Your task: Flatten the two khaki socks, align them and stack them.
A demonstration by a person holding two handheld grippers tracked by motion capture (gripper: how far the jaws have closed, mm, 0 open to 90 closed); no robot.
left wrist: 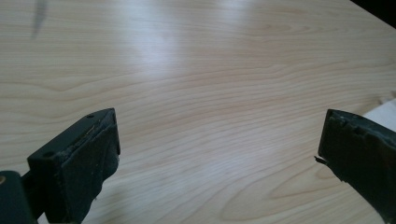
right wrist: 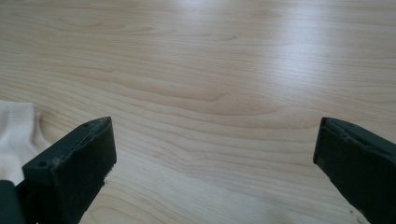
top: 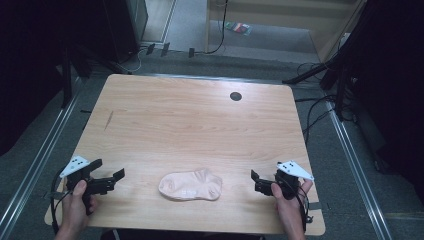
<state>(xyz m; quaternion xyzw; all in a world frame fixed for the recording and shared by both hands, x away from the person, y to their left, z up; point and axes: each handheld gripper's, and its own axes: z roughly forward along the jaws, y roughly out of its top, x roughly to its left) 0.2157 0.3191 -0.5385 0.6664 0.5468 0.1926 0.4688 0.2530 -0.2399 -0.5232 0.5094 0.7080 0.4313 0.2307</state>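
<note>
A pale pink sock lies flat near the front edge of the wooden table, between the two hands. My left gripper hovers to the sock's left, held by a hand, jaws wide apart with nothing between them. In the left gripper view the left gripper frames bare wood, and a corner of the sock peeks in at the right edge. To the sock's right is my right gripper, also open and empty. The right gripper view has the right gripper over bare wood, with the sock at its left edge.
A small black round grommet sits in the tabletop at the back right. A dark streak marks the wood at the left. Cables and dark stands surround the table on the floor.
</note>
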